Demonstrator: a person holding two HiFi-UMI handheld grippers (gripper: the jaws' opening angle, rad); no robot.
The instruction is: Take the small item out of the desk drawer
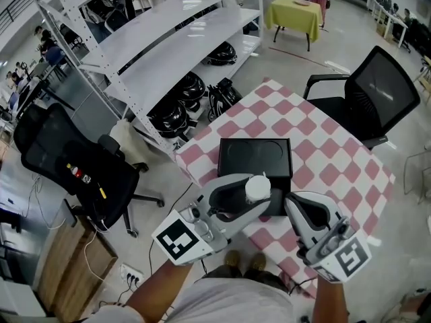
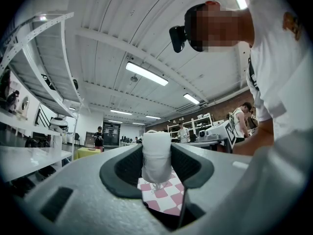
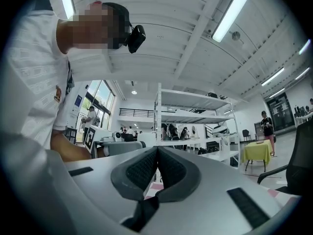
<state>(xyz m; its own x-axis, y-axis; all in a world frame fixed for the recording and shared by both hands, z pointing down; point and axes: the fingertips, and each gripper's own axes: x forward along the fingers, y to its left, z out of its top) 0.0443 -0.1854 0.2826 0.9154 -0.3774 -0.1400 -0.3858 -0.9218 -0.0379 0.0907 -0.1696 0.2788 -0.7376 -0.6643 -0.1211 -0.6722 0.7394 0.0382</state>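
A small white roll-shaped item (image 1: 257, 188) is held above the near edge of the checkered table, and my left gripper (image 1: 258, 192) is shut on it. In the left gripper view the white item (image 2: 156, 155) stands upright between the dark pads (image 2: 128, 169), which press on both of its sides. Just behind it on the table lies the flat black drawer box (image 1: 254, 157); I cannot tell whether its drawer is open. My right gripper (image 1: 293, 206) hovers to the right of the item. Its jaws meet with nothing between them, as the right gripper view (image 3: 157, 169) shows.
The table has a pink and white checkered cloth (image 1: 323, 153). A black office chair (image 1: 377, 93) stands at its far right, another (image 1: 60, 160) on the floor at the left. White shelving (image 1: 168, 46) with dark helmets runs behind the table. A yellow-covered table (image 1: 293, 12) is far back.
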